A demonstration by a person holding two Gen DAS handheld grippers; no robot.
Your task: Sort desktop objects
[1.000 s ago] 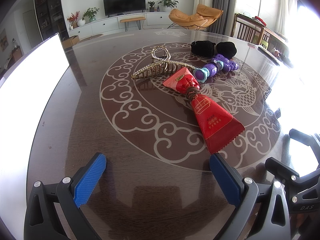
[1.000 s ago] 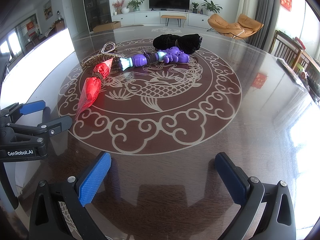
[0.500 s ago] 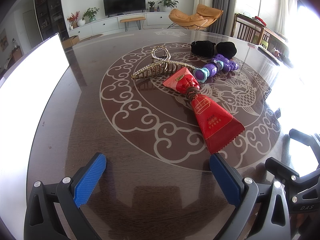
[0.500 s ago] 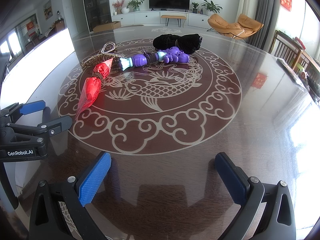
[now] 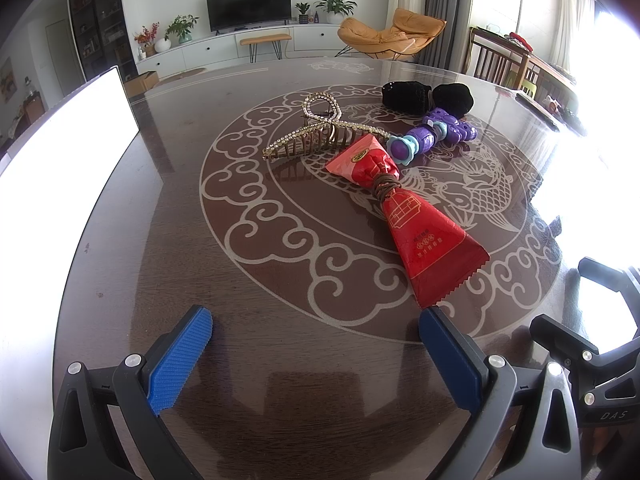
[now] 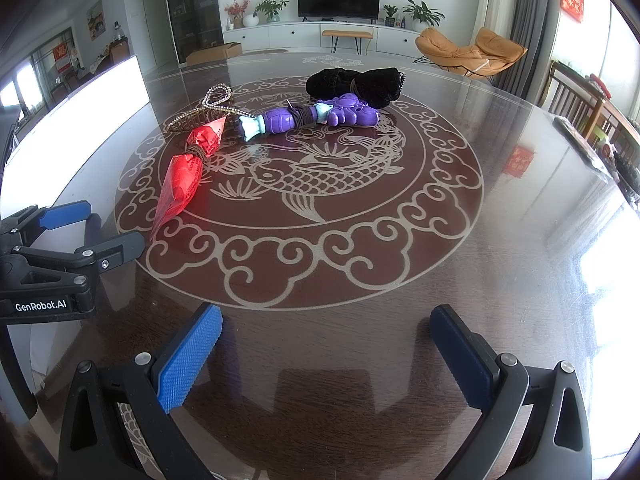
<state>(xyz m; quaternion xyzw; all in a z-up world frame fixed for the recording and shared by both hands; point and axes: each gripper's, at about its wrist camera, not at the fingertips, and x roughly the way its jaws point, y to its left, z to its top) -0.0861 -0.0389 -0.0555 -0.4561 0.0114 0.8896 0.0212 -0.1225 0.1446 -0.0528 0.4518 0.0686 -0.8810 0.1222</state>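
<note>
Half the hair claw (image 6: 200,114) hides behind red packet (image 6: 182,172).

The left gripper (image 5: 316,354) hovers low over the dark table (image 5: 168,248), its blue pads wide apart and holding nothing. Just ahead of its right finger (image 5: 448,360) lies a red packet (image 5: 428,240), tied at the waist with brown cord. Farther ahead sit a gold hair claw (image 5: 320,136), a purple toy (image 5: 432,136) and a black pouch (image 5: 424,98). The right gripper (image 5: 600,360) shows at the right edge.
</note>
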